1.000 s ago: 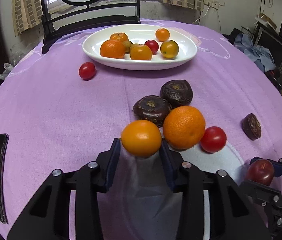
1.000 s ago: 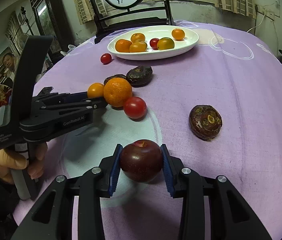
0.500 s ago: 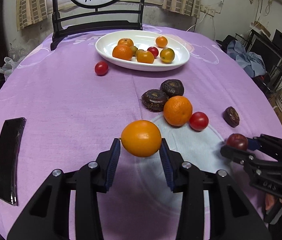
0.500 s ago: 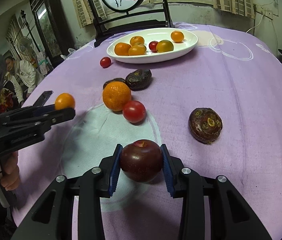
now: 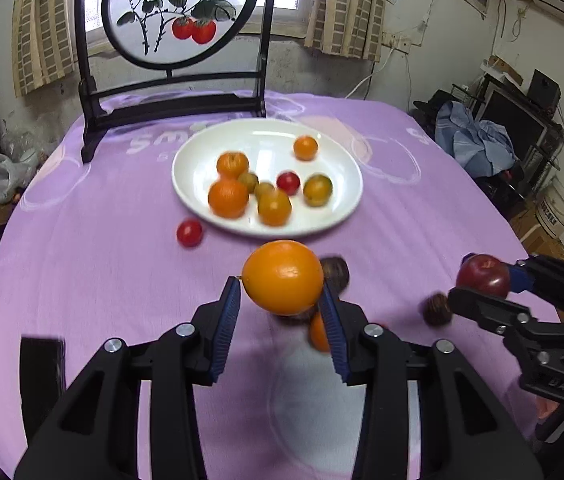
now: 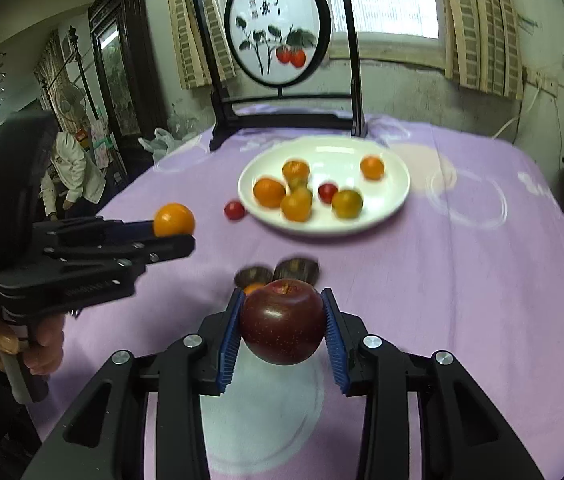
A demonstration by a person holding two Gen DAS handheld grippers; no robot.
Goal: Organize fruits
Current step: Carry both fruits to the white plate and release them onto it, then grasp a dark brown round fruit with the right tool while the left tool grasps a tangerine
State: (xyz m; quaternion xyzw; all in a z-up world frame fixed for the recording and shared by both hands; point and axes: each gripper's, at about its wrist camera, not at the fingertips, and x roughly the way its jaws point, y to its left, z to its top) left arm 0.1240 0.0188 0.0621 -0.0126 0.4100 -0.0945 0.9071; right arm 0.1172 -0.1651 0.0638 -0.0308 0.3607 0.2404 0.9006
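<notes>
My left gripper (image 5: 282, 292) is shut on an orange (image 5: 283, 277) and holds it high above the purple table. My right gripper (image 6: 282, 324) is shut on a dark red apple (image 6: 282, 323), also lifted. Each gripper shows in the other's view: the apple at the right (image 5: 483, 276), the orange at the left (image 6: 174, 220). A white plate (image 5: 342, 208) with several oranges and tomatoes lies ahead; it also shows in the right wrist view (image 6: 394, 196). A red tomato (image 5: 189, 233) lies left of the plate.
Dark brown fruits (image 6: 296, 269) and another orange (image 5: 318, 334) lie on the cloth below the grippers, partly hidden. A framed screen on a black stand (image 5: 174, 108) stands behind the plate. A dark phone (image 5: 42, 376) lies at the left. A person (image 6: 70, 176) stands beside the table.
Both grippers have risen and tilted up with their fruit. The table fruits have dropped below the fingers and the plate now sits ahead in both views.
</notes>
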